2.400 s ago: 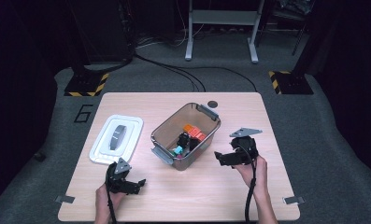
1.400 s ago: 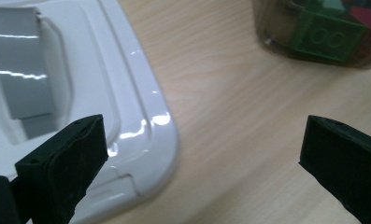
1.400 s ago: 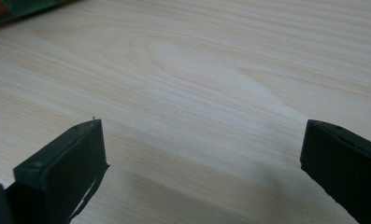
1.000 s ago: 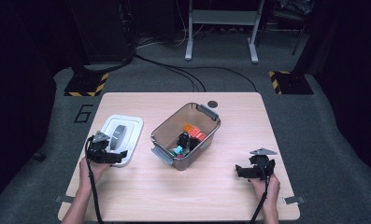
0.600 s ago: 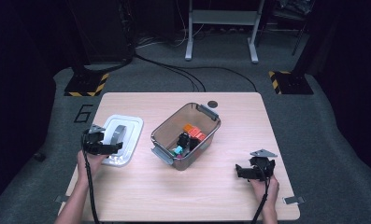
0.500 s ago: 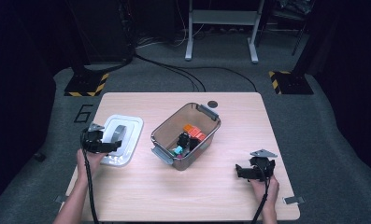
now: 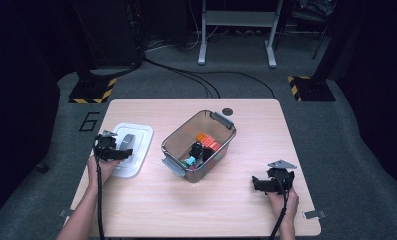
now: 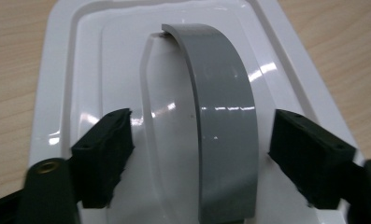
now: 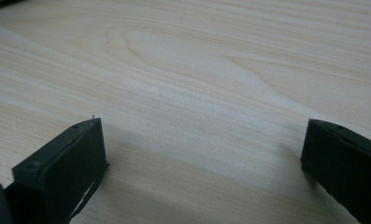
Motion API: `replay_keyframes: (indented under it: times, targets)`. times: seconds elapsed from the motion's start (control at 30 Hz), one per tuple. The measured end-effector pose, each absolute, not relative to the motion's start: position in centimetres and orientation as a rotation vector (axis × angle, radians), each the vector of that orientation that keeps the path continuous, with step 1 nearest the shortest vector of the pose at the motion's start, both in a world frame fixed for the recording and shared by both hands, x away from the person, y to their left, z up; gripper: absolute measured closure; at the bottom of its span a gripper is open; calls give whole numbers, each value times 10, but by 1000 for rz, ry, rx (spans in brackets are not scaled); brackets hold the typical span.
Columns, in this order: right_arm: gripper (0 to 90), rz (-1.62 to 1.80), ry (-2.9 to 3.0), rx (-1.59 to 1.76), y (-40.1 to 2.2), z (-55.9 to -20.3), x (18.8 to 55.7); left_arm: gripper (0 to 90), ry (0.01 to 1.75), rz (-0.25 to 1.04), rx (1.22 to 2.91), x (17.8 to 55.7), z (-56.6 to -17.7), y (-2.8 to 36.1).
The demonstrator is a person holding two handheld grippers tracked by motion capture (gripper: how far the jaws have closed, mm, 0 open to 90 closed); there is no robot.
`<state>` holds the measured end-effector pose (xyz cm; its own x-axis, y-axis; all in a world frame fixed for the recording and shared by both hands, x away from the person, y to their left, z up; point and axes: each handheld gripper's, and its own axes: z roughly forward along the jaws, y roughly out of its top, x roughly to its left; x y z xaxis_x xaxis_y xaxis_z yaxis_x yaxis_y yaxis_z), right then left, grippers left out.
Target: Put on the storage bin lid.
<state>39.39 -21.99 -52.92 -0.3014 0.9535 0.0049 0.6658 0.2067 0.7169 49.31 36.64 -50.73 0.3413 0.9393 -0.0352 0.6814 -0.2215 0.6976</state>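
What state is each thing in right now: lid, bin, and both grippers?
Lid: off the bin, flat on the table, handle up.
Bin: uncovered, small things inside.
Left gripper: open, jaws just closing astride the lid's grey handle, not pressing yet.
Right gripper: open, nothing between its jaws.

Bright overhead light on the table [image 7: 151, 210], dark surroundings; glare spots on the white lid [image 8: 103, 56].

The lid [image 7: 131, 150] is white, glossy plastic, rectangular with rounded corners and a stepped rim, lying flat on the table at the left of the high view, apart from the bin. A grey arched handle [image 8: 223, 135] spans its middle, standing up from the lid in the left gripper view
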Motion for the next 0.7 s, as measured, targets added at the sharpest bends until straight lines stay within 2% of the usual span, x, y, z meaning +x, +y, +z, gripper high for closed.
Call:
replay_keyframes:
  times: [0.17,0.2,0.37,0.7]
  targets:
    - [0,867,2043,1502,-220,-529,394,630,1389,566,1958,492,-504,363]
    - [0,867,2043,1501,-220,-529,394,661,1396,587,1968,492,-503,362]
    - [0,869,2043,1502,-220,-529,394,674,1402,545,1948,489,-501,365]
    - [0,868,2043,1502,-220,-529,394,675,1339,554,1969,481,-485,363]
